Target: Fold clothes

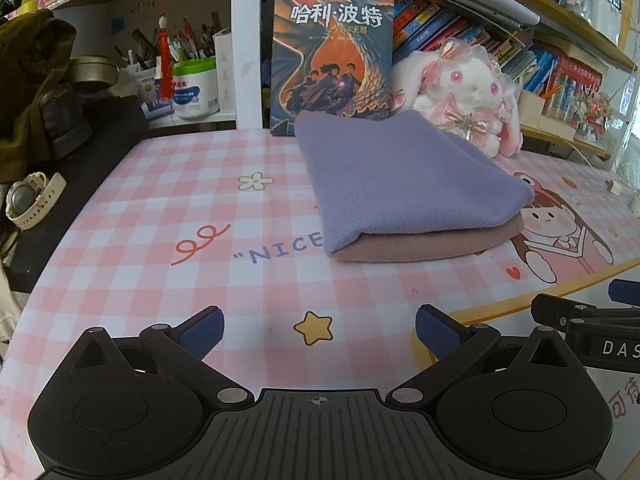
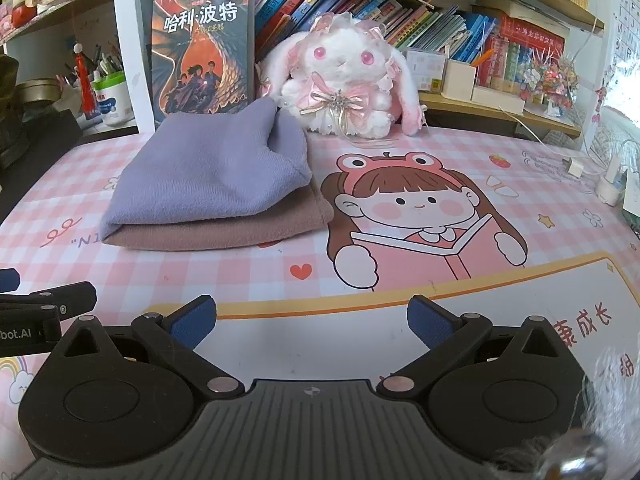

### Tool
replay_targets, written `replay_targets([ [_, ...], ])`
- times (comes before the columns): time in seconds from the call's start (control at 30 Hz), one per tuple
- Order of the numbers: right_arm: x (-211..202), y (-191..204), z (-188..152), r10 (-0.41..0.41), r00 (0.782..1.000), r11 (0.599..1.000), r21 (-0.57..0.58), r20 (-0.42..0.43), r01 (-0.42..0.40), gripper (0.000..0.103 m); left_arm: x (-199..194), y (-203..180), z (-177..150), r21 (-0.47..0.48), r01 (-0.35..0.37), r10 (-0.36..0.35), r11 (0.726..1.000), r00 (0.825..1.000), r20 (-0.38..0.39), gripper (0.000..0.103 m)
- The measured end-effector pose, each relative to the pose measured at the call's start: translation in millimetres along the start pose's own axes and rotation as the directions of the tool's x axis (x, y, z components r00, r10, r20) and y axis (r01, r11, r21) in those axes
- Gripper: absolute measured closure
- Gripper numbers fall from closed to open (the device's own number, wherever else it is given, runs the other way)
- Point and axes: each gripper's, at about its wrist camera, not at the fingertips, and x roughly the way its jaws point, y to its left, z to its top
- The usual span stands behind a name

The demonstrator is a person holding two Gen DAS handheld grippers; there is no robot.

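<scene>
Clothes (image 1: 416, 184) lying folded ahead of both claws: purple piece (image 2: 208, 176) stacked on brown piece (image 2: 224, 232). Left claw (image 1: 320, 330) hovering released, fingers spread, holding nothing. Right claw (image 2: 312, 322) likewise spread and empty, just beside it. Resting on pink checked table (image 1: 160, 216). Beyond the stack, book (image 1: 332, 56) standing upright, plush rabbit (image 2: 344, 80) sitting beside.
</scene>
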Motion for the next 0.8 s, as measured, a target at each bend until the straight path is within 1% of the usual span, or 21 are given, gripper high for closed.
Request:
replay_targets([
  [0.4,2.0,-0.7,-0.1,0.003,1.0,1.0,0.002,-0.007,-0.003,0.0,1.2,1.6,-0.6,-0.012,-0.001,0.001,1.0,1.0,-0.008,0.0],
  [0.63,2.7,-1.1,-0.6,0.001,1.0,1.0,0.007,-0.011,-0.001,0.0,-1.3,4.4,-0.8,-0.034,0.024,-0.023,0.999,1.0,0.008,0.0],
  [0.8,2.6,-1.0,-1.3,-0.001,1.0,1.0,0.008,-0.013,0.001,0.0,-2.1,4.2,-1.6,-0.039,0.021,-0.02,0.999,1.0,0.008,0.0],
])
